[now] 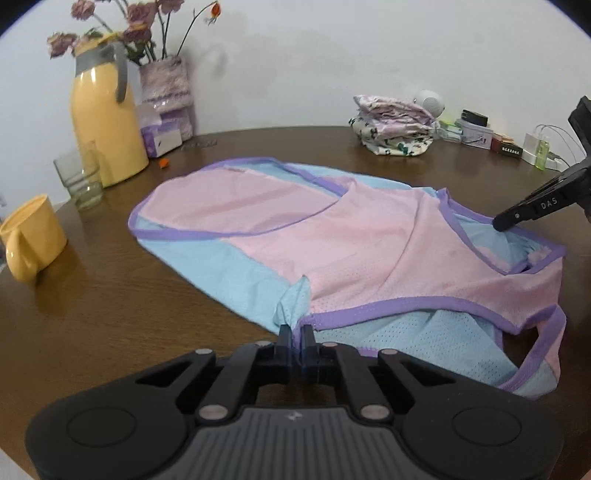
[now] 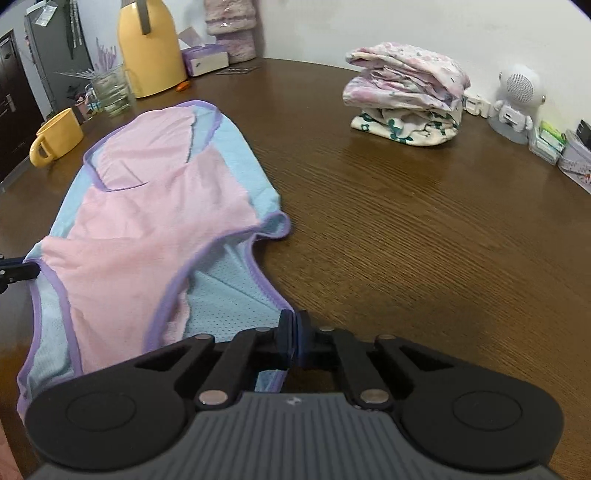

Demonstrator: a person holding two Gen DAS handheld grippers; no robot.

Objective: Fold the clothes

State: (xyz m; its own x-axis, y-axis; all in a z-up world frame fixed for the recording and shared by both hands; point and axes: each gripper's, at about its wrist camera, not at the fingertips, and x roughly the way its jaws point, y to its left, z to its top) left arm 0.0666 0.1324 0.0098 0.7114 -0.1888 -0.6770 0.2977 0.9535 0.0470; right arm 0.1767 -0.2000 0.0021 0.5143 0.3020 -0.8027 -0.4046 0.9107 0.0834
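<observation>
With the vest (image 1: 332, 236) pinched at its near edge by the left claw (image 1: 295, 334) and at a strap by the right claw (image 2: 294, 325), both corners should be lifted evenly and carried far across the desk (image 2: 406, 229).

A plain white wall (image 1: 332, 55) stands behind a round, dark wooden table (image 2: 406, 229) whose grain catches soft, even light. Along the table's far edge by the wall sit a yellow jug (image 1: 107, 122), a vase (image 1: 166, 85) of dried flowers (image 1: 136, 22), a tissue box (image 1: 162, 136), a glass (image 1: 79, 177), a yellow mug (image 1: 31, 236), a small white speaker (image 2: 515, 99) and some little boxes (image 1: 476, 133). At the left of the right wrist view a grey fridge (image 2: 55, 48) and a dark door (image 2: 14, 99) show beyond the table.
</observation>
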